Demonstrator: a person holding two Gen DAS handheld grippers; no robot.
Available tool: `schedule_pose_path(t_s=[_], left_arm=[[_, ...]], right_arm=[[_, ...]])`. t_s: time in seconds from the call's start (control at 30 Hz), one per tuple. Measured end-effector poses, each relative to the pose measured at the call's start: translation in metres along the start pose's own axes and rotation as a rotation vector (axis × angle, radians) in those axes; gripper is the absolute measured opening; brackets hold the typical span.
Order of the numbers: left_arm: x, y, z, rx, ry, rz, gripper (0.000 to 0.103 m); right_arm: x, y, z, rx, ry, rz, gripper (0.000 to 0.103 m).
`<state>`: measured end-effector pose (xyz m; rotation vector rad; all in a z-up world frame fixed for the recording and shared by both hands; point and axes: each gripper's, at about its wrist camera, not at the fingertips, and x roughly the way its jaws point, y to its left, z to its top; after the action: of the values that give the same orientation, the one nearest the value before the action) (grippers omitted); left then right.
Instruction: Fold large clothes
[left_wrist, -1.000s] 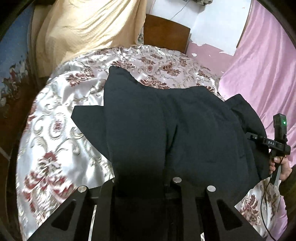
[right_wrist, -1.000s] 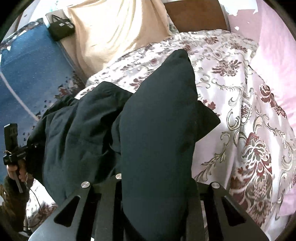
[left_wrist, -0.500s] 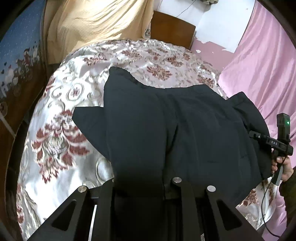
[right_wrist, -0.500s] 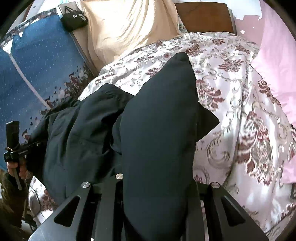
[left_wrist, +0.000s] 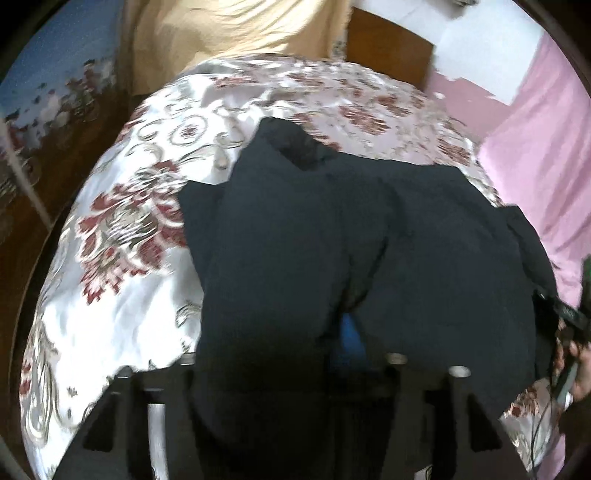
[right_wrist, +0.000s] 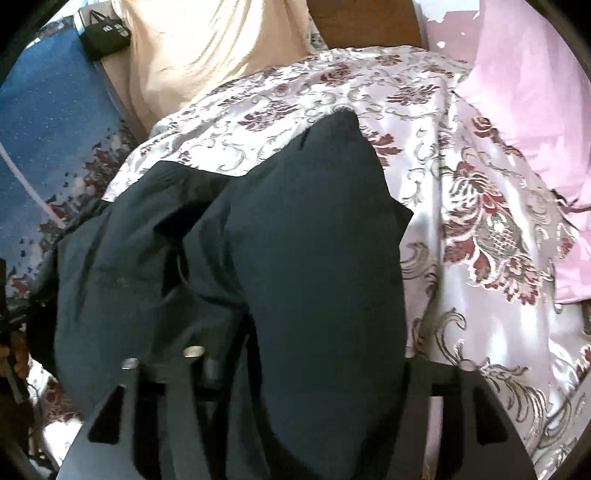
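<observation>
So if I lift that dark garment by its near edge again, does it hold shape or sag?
Likely sag: the dark garment drapes in soft folds over the floral bedspread, so it's floppy. It looks thick and layered, probably heavyish. The bedspread's sheen suggests it may slide when tugged.

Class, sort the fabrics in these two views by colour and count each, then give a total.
Dark navy: 1, the garment
Floral white and maroon: 1, the bedspread
Pink: 1, the cloth
Beige: 1, the cloth
Blue patterned: 1, the cloth
Total: 5
</observation>
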<state>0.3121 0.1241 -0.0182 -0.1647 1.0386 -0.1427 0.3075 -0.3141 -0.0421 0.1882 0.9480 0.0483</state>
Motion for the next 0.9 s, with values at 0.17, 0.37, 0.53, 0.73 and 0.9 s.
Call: schedule_pose_path(t_s=[0.17,0.37,0.53,0.73,0.9], left_arm=[[-0.016,-0.002,-0.01,-0.019,-0.067,0.083,0.088],[-0.05,-0.024,-0.023,0.036,-0.183,0.147,0.098],[-0.084,-0.047,-0.036,0.075,-0.295,0.139,0.103],[-0.111,-0.066,-0.056,0.086,-0.376,0.111,0.103],[-0.132,-0.082,-0.078,0.111,-0.443,0.106,0.103]], right_arm=[[-0.012,0.011,-0.01,-0.026,-0.042,-0.071,0.089],[-0.038,0.017,-0.022,0.001,-0.121,-0.1,0.091],[-0.069,0.024,-0.035,0.006,-0.212,-0.107,0.094],[-0.113,0.05,-0.056,-0.055,-0.346,-0.121,0.102],[-0.14,0.071,-0.073,-0.078,-0.416,-0.102,0.102]])
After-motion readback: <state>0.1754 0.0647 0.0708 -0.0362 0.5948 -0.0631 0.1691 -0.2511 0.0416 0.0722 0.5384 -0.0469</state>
